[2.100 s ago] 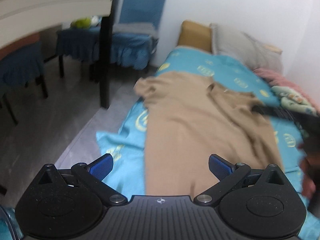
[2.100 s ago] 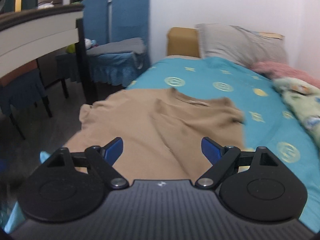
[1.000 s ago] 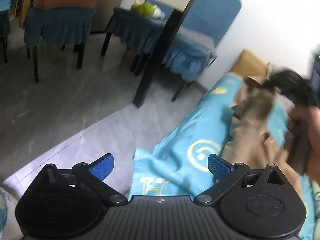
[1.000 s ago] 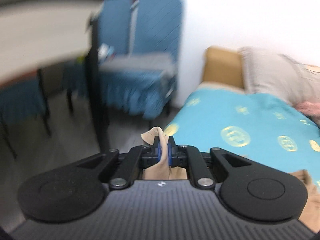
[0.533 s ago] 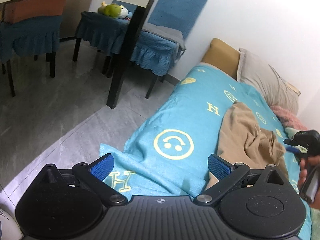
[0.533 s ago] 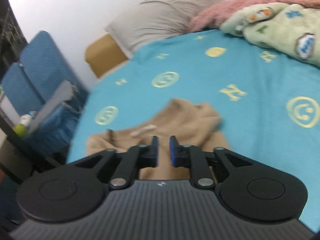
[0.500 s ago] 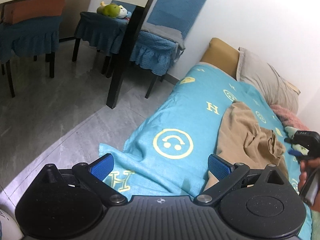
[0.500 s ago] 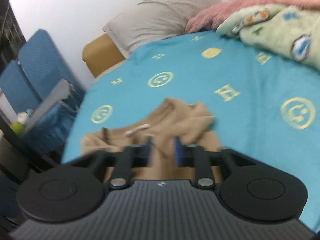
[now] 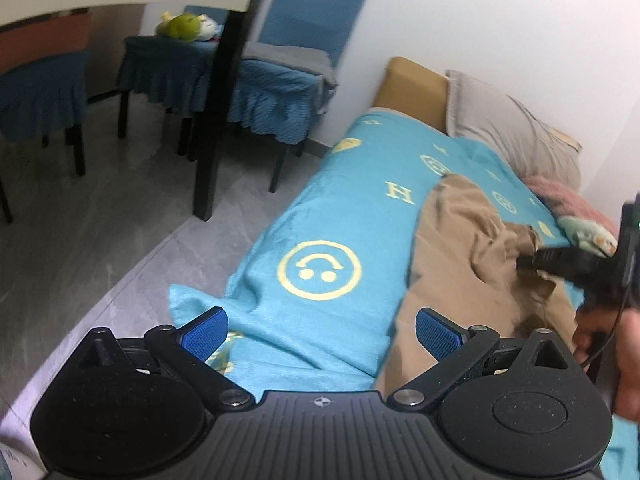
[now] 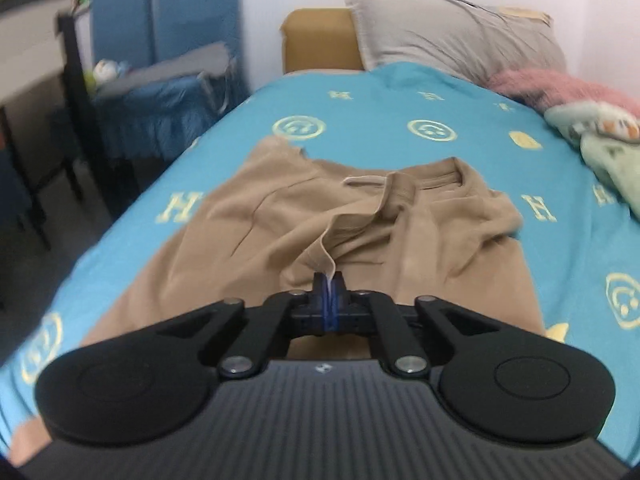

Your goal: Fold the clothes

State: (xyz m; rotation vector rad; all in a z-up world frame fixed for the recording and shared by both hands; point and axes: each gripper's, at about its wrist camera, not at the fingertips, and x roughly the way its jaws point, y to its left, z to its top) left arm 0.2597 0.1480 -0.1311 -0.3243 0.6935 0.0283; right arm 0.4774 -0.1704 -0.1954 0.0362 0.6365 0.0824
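A bedroom with a white wall and a grey floor, the bed (image 10: 400,96) covered by a turquoise blanket printed with yellow smiley faces; the right gripper (image 10: 329,286) has its blue pads pressed together on an edge of the tan shirt (image 10: 280,232), pinching a raised fold near the middle of the bed; the shirt lies rumpled and partly folded over itself, its collar toward the grey pillow (image 10: 456,32) at the head of the bed; the left gripper (image 9: 320,326) hangs wide apart and holds nothing, above the bed's near edge; beside the bed stand blue-covered chairs (image 9: 288,60).
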